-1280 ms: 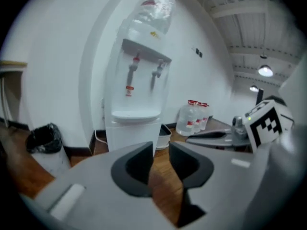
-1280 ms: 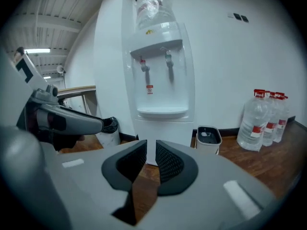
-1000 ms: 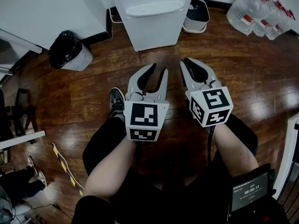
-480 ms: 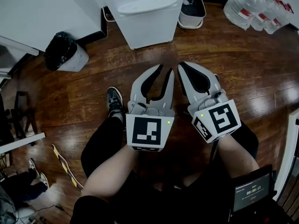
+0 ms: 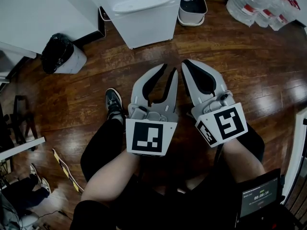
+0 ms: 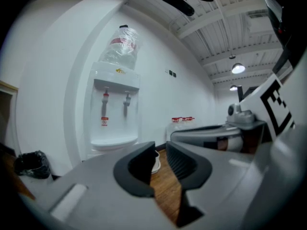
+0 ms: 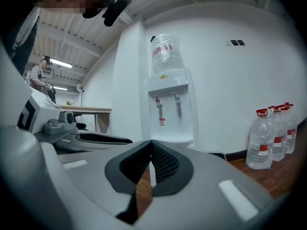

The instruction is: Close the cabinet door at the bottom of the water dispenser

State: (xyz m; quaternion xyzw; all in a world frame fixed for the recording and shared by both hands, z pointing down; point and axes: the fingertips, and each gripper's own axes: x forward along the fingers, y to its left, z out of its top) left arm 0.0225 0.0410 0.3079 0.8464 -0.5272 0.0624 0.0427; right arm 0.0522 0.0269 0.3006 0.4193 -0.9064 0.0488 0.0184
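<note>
Both grippers have been lifted a little and brought nearer to the water dispenser (image 5: 144,13) since the earlier pictures. The jaws of the left gripper (image 5: 166,72) have just been closing; only a narrow gap is left and nothing is held in it. The jaws of the right gripper (image 5: 188,65) are pressed fully together, with nothing between them. The water dispenser is stood at the far edge of the wooden floor (image 5: 240,66), against the wall, straight ahead of both grippers and well apart from them. A black bin (image 5: 60,54) is seen near its left side and a white bucket (image 5: 192,4) just beside its right side. The cabinet door is at the bottom of the dispenser's front, but whether it is ajar cannot be told, because that low part is hidden behind the jaws in both gripper views. The door is not yet touched, so the reach is judged to be the step in hand. It is best done slowly: the grippers should be lowered towards the floor, the shut right jaws laid flat on the door near its loose edge, and a soft, steady push given until the door is flush.
</note>
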